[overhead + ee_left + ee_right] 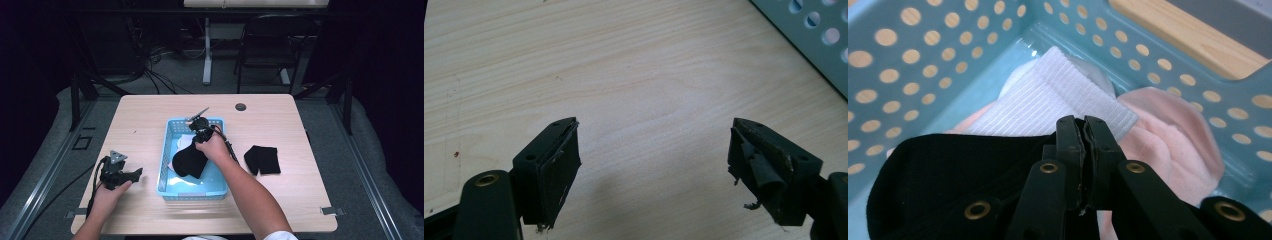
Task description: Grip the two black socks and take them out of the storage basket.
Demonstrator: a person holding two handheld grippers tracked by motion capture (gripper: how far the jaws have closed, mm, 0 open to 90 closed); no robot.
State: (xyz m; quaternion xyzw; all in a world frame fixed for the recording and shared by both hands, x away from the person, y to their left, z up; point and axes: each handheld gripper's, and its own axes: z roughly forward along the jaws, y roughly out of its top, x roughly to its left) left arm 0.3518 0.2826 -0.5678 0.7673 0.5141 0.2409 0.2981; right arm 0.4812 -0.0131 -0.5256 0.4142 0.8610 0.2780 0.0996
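A black sock (189,160) hangs over the blue perforated basket (163,165), and my right gripper (196,142) is shut on its upper edge. In the right gripper view the jaws of that gripper (1083,125) are pressed together, with the black sock (938,175) draping away to their left. Under it in the basket (923,50) lie a white ribbed sock (1048,100) and a pink sock (1168,135). My left gripper (137,173) rests on the table left of the basket. The left gripper (654,150) stands open over bare wood.
A folded pair of black socks (262,159) lies on the table right of the basket. The basket's wall (819,35) shows at the top right of the left gripper view. A chair (270,45) and cables stand beyond the table's far edge.
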